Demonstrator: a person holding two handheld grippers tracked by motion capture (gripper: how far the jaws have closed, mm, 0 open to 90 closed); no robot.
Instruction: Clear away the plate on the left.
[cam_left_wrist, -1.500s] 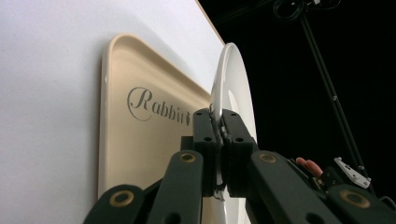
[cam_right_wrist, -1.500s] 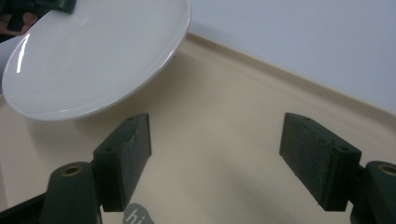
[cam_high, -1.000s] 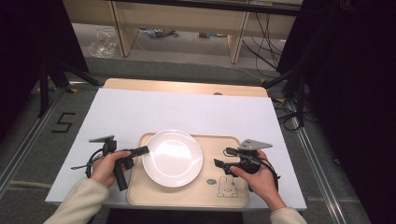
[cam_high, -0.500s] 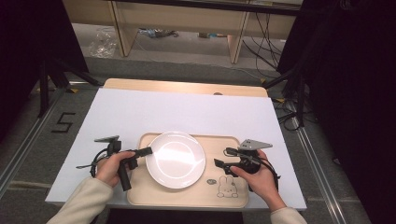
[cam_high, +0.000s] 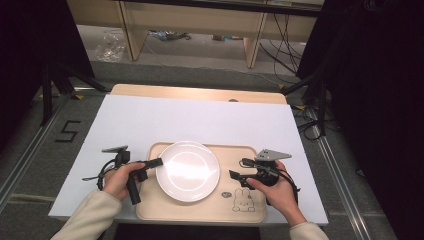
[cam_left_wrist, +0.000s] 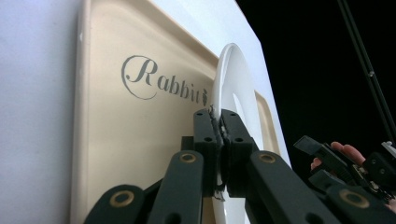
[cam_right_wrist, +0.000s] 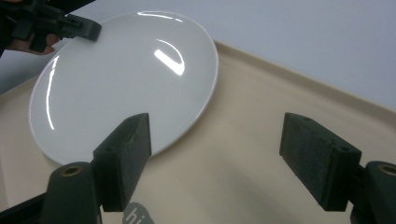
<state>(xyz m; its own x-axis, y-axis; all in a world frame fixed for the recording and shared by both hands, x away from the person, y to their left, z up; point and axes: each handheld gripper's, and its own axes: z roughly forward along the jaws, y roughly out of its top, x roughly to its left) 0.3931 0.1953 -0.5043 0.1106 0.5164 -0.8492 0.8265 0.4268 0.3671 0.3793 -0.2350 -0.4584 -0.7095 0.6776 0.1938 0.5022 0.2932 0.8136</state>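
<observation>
A white round plate (cam_high: 187, 170) lies over a beige tray (cam_high: 200, 211) at the table's near edge. My left gripper (cam_high: 156, 162) is shut on the plate's left rim. In the left gripper view its two black jaws (cam_left_wrist: 217, 126) pinch the thin edge of the plate (cam_left_wrist: 233, 88), with the tray (cam_left_wrist: 116, 140) and its "Rabbit" lettering behind. My right gripper (cam_high: 239, 169) hovers over the tray's right part, open and holding nothing. In the right gripper view its pads (cam_right_wrist: 126, 156) stand wide apart in front of the plate (cam_right_wrist: 121, 79) and the tray (cam_right_wrist: 261, 140).
The tray sits on a white sheet (cam_high: 200, 117) that covers the wooden table. A rabbit drawing (cam_high: 243, 200) marks the tray's near right corner. Desk legs and cables stand on the floor beyond the table.
</observation>
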